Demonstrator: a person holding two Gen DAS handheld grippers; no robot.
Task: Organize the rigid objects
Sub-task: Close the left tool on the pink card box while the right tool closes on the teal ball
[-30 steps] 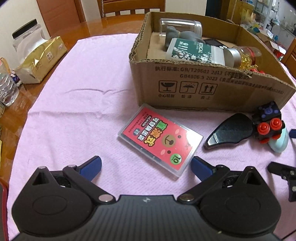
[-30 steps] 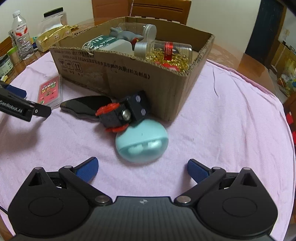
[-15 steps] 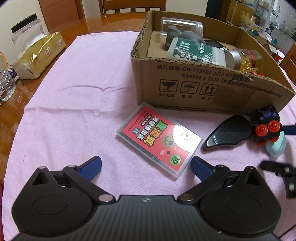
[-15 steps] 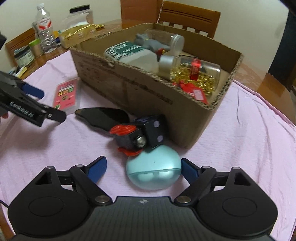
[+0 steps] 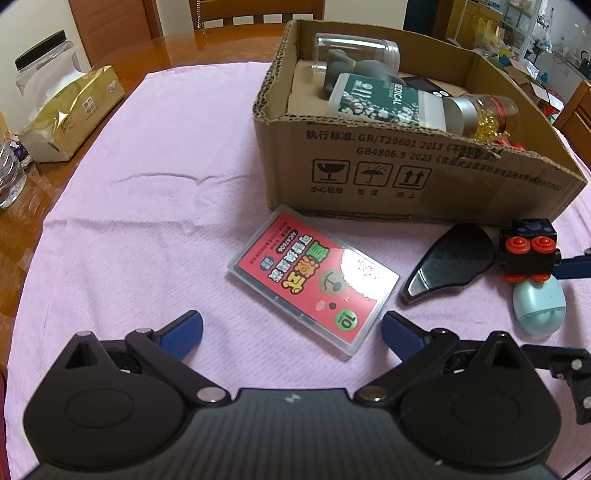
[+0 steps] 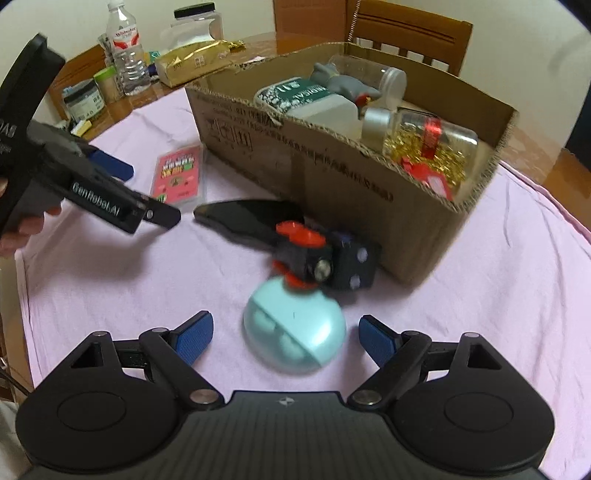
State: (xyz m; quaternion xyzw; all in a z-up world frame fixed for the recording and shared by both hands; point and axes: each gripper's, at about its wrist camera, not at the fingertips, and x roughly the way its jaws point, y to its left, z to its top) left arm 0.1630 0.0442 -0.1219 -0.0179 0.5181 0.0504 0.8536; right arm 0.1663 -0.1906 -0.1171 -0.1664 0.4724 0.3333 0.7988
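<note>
A cardboard box point(image 5: 406, 173) on the pink cloth holds several bottles and a grey figure. In front of it lie a red card case point(image 5: 314, 284), a black flat tool point(image 5: 450, 262), a black cube toy with red knobs point(image 5: 528, 251) and a light blue egg-shaped case point(image 5: 539, 306). My left gripper point(image 5: 291, 330) is open, its fingers just short of the card case. My right gripper point(image 6: 286, 338) is open with the blue case point(image 6: 295, 328) between its fingers, the cube toy point(image 6: 325, 262) resting against the case's far side.
A gold tissue pack point(image 5: 70, 114) and a plastic jar point(image 5: 40, 70) stand on the wooden table at the left, with water bottles point(image 6: 125, 51) and small jars nearby. Wooden chairs point(image 6: 406, 33) stand behind the box point(image 6: 351, 155).
My right gripper has moved forward so its fingers flank the blue case. My left gripper has edged slightly closer to the card case.
</note>
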